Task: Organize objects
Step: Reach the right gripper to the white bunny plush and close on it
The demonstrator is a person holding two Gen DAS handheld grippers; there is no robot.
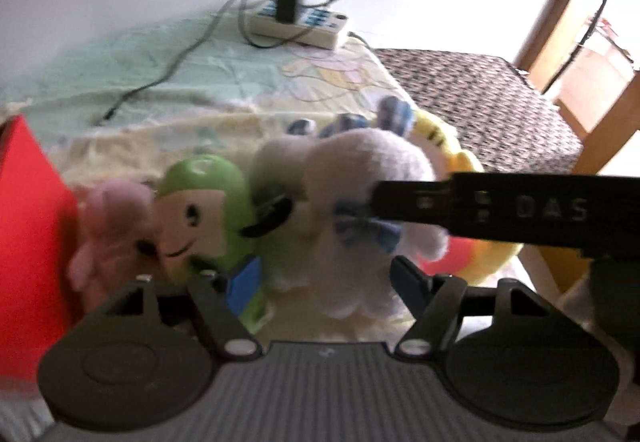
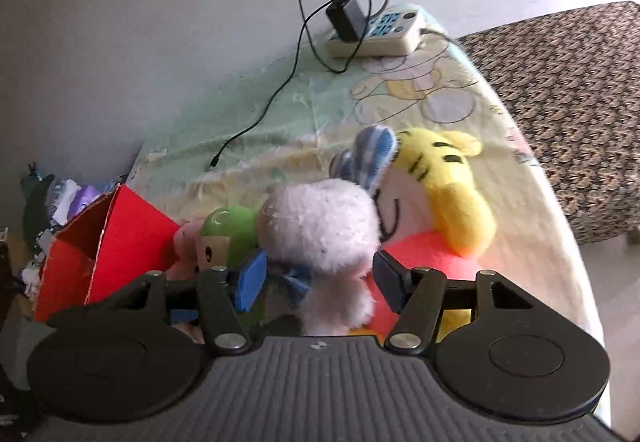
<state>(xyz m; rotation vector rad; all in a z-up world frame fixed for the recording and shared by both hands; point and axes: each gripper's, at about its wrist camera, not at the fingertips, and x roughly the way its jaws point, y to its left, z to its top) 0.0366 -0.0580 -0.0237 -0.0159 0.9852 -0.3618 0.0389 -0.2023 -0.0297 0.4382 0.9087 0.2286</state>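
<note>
Patterned pastel sheet [image 2: 280,109] spread over a bed, green at the far side and cream nearer, with a cartoon print toward the far right. Red cardboard box [image 2: 120,238] open at the left edge, the likely home for the toys. Plush row close against it across the near part of the sheet: yellow striped tiger [image 2: 452,193] with an orange-pink body at the right, white fluffy toy [image 2: 320,226] with blue-checked ears in the middle, green-hooded doll [image 2: 224,230] next, small pink plush [image 2: 184,242] touching the box. White power strip [image 2: 372,37] far back by the wall, black charger plugged in, thin cable trailing toward the near left. Right gripper [image 2: 320,282] spread open around the white toy's lower body, pads beside it but not seen pressing. Left gripper [image 1: 320,286] also straddling the white toy, blue pad by the green doll; cannot tell through the blur whether it is squeezing. Step in hand, by judgement: settling a grasp on the white toy. Next move probably calls for one gripper clamping firmly, the other backing off, then a lift leftward over the box rim without dragging the neighbours.
</note>
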